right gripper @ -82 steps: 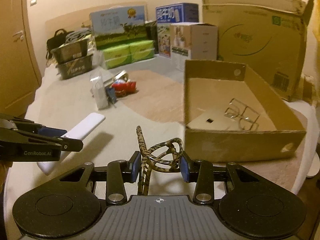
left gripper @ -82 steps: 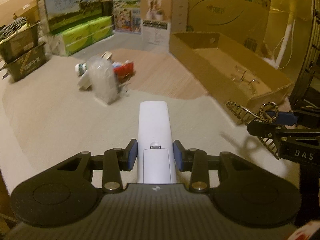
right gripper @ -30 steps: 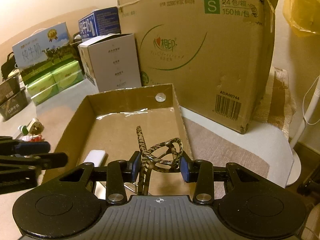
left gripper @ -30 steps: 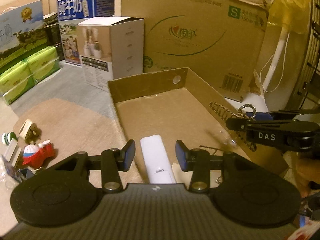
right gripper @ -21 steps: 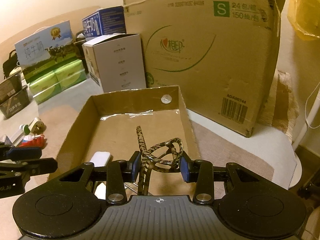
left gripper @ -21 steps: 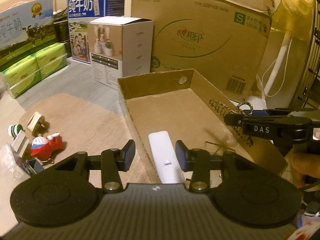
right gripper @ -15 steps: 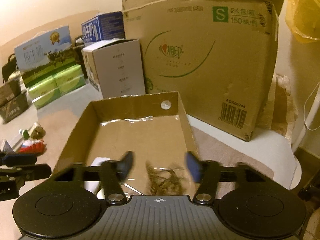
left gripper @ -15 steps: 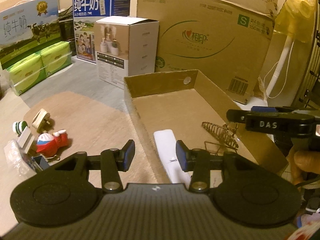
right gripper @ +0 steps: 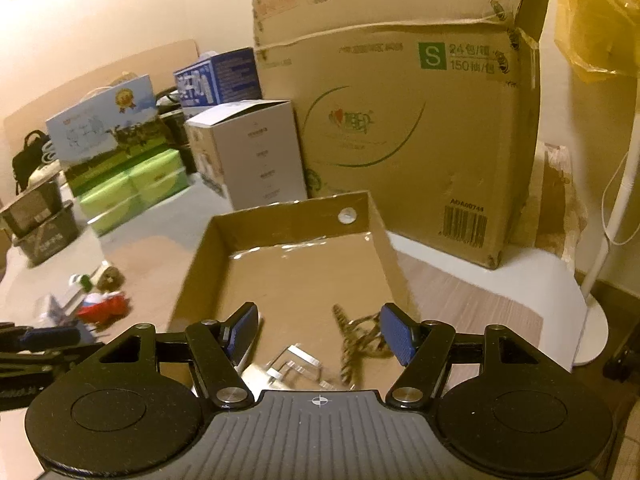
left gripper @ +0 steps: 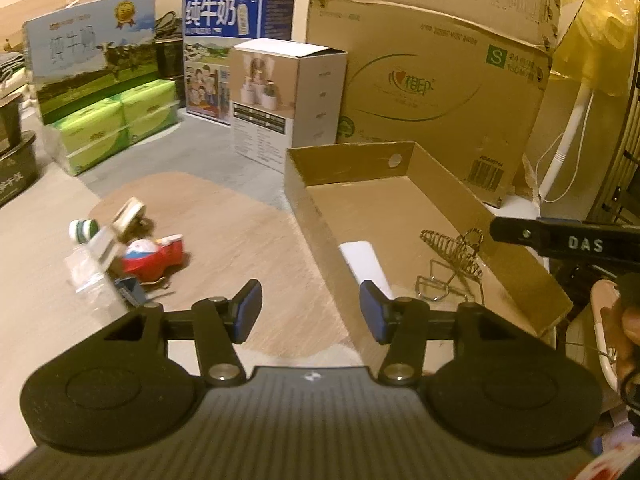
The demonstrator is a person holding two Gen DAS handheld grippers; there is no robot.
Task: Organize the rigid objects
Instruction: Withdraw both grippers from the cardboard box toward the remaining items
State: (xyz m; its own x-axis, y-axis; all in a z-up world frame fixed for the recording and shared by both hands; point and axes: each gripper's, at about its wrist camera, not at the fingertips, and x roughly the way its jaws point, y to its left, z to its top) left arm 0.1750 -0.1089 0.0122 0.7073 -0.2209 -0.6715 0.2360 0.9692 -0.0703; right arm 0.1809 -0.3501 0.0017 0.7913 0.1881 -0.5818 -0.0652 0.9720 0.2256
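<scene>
The shallow cardboard tray holds a white remote along its left wall and a leopard-print hair clip beside a wire frame. My left gripper hovers over the tray's near left corner; its jaws are opening and nothing is between them. In the right wrist view my right gripper stands open above the tray, and the hair clip lies loose on the tray floor below it. The right gripper also shows at the tray's right wall.
A heap of small items lies left of the tray on the mat: a red toy, a green-capped bottle, a plug. A big carton, a white box and milk cartons stand behind. A fan pole rises at the right.
Both grippers opened. The remote and the hair clip left the jaws and now lie in the tray. Both grippers drew back and rose a little, the left one shifting left.
</scene>
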